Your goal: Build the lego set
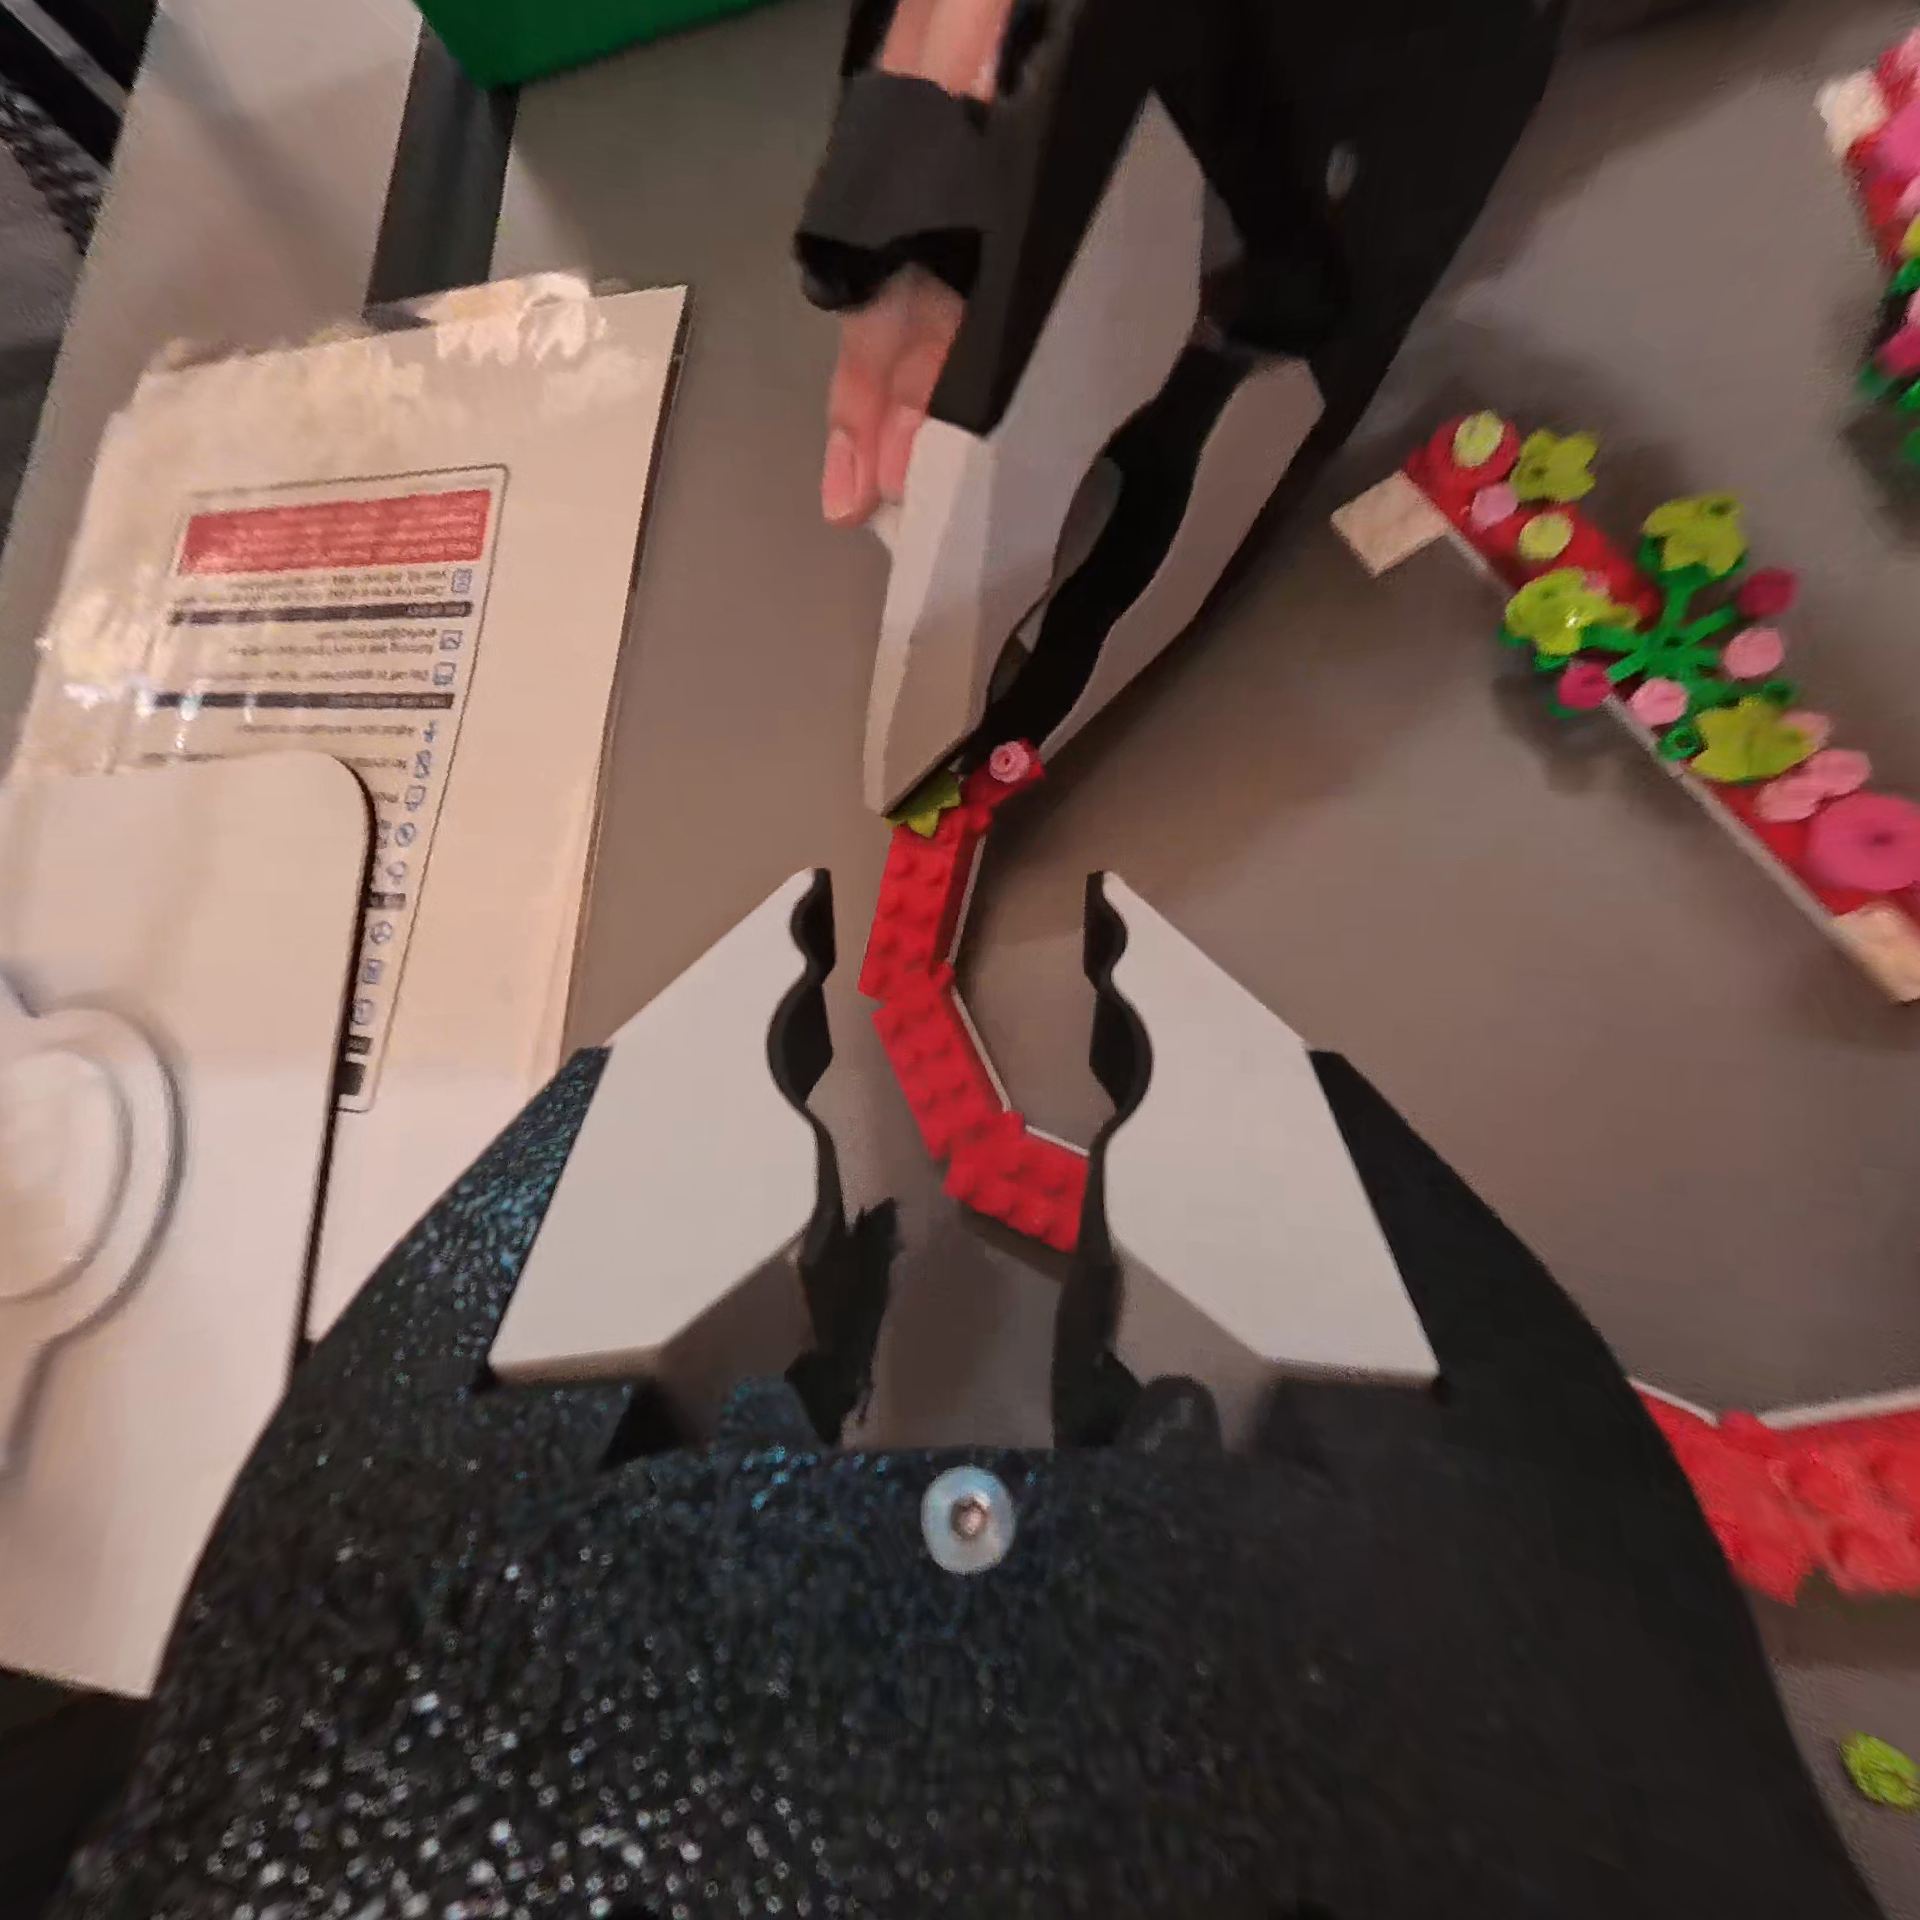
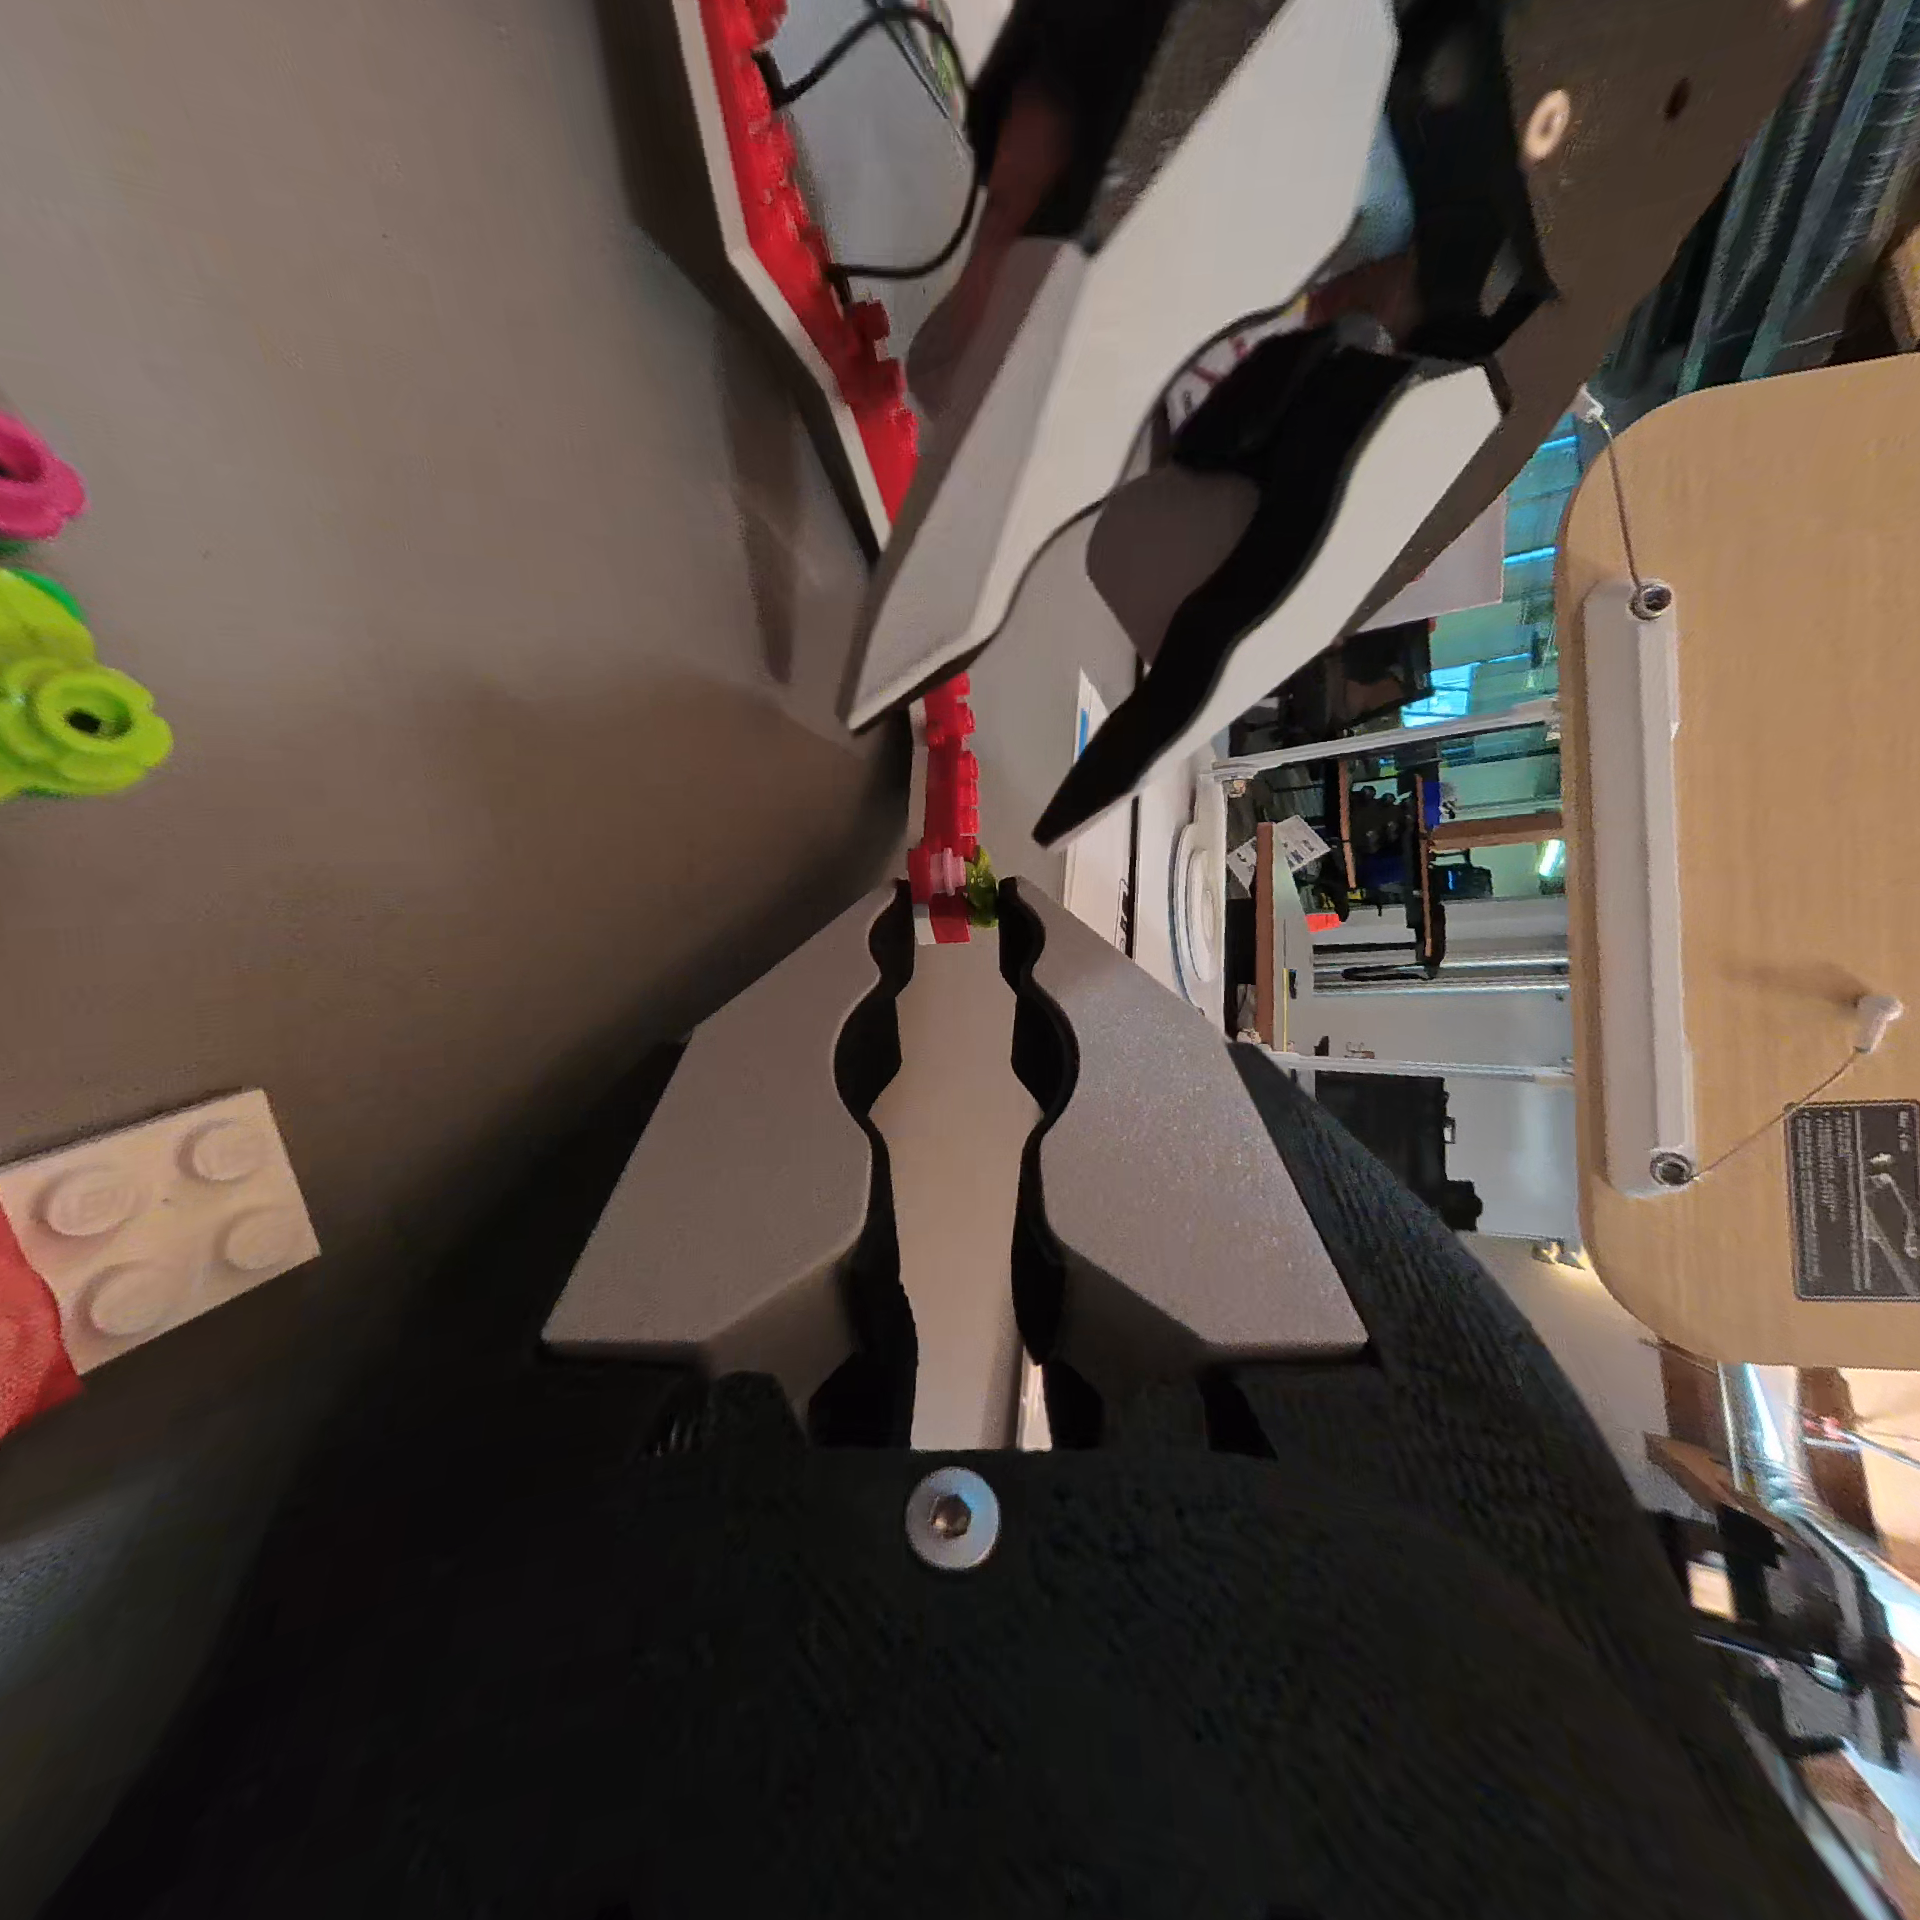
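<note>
A curved red lego strip [image 1: 925,1029] with a white edge lies on the grey table [image 1: 1299,1091]. Its far end carries a pink flower stud [image 1: 1010,764] and a lime leaf [image 1: 930,805]. My left gripper [image 1: 961,888] is open, with one finger on each side of the strip's middle; the strip's near end runs under its right finger. My right gripper [image 2: 956,899] comes in from the opposite side and is shut on the strip's flowered end [image 2: 940,914]. It also shows in the left wrist view [image 1: 966,779]. The open left gripper [image 2: 945,774] shows over the strip in the right wrist view.
A straight red strip covered with pink and lime flowers [image 1: 1662,686] lies to the right, with more red pieces [image 1: 1818,1496] and a loose lime piece [image 1: 1881,1766] nearer. A paper bag with a label [image 1: 343,675] lies on the left. A white brick [image 2: 156,1226] and a lime flower [image 2: 73,717] sit nearby.
</note>
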### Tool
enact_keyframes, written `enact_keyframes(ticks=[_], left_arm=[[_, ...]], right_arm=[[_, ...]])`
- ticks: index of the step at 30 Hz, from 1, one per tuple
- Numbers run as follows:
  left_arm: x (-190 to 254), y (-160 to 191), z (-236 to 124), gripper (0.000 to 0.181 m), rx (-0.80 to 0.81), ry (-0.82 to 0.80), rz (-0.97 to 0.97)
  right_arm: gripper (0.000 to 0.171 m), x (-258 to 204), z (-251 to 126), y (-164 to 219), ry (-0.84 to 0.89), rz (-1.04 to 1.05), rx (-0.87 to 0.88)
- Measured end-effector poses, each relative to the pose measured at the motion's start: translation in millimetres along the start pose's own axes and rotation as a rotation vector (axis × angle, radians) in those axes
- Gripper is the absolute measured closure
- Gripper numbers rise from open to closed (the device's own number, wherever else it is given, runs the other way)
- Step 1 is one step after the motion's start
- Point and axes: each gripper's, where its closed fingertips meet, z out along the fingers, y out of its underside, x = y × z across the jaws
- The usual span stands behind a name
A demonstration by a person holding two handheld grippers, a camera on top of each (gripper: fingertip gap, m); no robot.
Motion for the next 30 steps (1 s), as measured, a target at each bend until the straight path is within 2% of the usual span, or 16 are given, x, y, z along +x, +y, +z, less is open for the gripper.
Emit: enact_keyframes(ticks=[1,9,17,24,30], left_arm=[[1,1,2,0.138,-0.011,-0.013,0.035],[-4,-2,4,0.145,-0.003,-0.099,0.192],[-8,3,-3,0.148,-0.019,-0.084,0.158],[-9,4,2,0.167,-0.052,-0.122,0.255],[-8,4,1,0.167,-0.055,-0.128,0.308]], right_arm=[[0.156,0,0,0,-0.002,0.008,0.004],[0.155,2,-2,1,-0.033,0.096,0.024],[0.156,5,-2,-4,-0.120,0.245,0.051],[0.157,7,-4,-9,-0.149,0.289,0.067],[0.157,7,-6,-11,-0.144,0.250,0.074]])
